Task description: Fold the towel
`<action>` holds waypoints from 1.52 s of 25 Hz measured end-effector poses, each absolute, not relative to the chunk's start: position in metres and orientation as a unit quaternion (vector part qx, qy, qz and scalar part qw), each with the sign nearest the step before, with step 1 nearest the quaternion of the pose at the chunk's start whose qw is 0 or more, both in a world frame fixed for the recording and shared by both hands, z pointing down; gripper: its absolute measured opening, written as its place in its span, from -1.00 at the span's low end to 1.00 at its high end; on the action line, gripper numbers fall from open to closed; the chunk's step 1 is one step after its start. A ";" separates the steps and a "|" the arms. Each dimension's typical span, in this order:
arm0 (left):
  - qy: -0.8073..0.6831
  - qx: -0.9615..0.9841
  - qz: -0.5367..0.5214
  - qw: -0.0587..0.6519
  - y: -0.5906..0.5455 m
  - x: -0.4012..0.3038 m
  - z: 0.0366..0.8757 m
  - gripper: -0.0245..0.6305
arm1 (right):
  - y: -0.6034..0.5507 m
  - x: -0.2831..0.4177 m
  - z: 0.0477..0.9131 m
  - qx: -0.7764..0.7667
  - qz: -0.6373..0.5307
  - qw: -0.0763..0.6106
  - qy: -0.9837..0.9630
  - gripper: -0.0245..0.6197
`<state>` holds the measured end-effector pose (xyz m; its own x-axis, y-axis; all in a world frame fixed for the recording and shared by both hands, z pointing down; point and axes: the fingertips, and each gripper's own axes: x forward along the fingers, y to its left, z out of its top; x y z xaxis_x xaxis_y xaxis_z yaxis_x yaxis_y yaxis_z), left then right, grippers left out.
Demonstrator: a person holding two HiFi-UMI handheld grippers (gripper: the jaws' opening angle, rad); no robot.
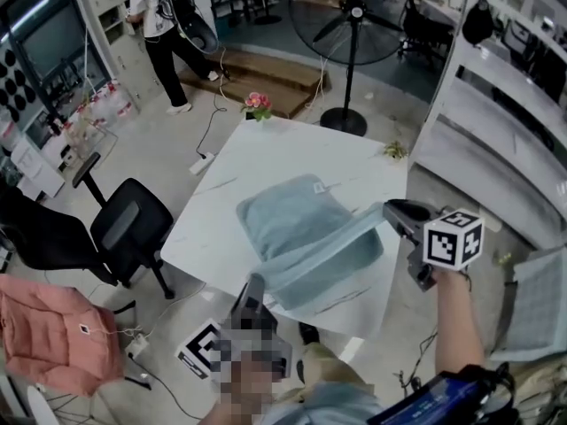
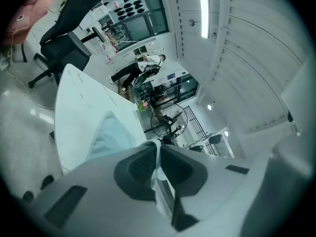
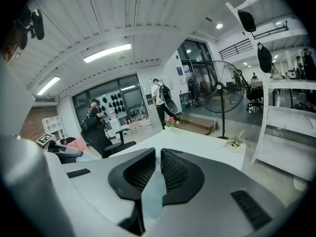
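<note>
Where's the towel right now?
Head view, centre: the towel lies on the white table, its near edge raised, pinched by the left gripper and right gripper.

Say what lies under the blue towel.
Only the white marbled table shows beneath the light blue cloth towel, its near edge held up by the left gripper and right gripper. What its flat part covers is hidden.

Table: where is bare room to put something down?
Bare: on the table, the left strip between towel and edge, and the far part between flowers and small plant. Crowded: the near edge, where left tongs and right tongs hold the towel.
</note>
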<state>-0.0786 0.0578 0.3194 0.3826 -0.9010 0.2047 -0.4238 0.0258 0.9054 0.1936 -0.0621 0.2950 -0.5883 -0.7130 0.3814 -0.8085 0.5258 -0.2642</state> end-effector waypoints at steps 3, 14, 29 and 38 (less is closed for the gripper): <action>-0.513 0.657 -0.225 0.504 0.028 -0.090 0.321 -0.85 | -0.098 0.189 0.293 0.461 0.200 0.106 -0.858 -0.88; -0.514 0.630 -0.210 0.544 -0.062 -0.103 0.363 -0.85 | -0.149 0.150 0.378 0.396 0.241 0.171 -0.870 -0.81; -0.508 0.620 -0.206 0.562 -0.075 -0.103 0.386 -0.85 | -0.079 0.081 0.495 0.226 0.414 0.198 -0.859 -0.29; -0.513 0.616 -0.206 0.561 -0.076 -0.117 0.386 -0.85 | -0.086 0.079 0.516 0.250 0.459 0.211 -0.826 -0.84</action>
<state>-0.1172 -0.0759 0.3858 0.3886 -0.8637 0.3209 -0.4009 0.1551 0.9029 0.0787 -0.0861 0.5156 -0.7856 -0.2188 0.5788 -0.6072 0.4527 -0.6530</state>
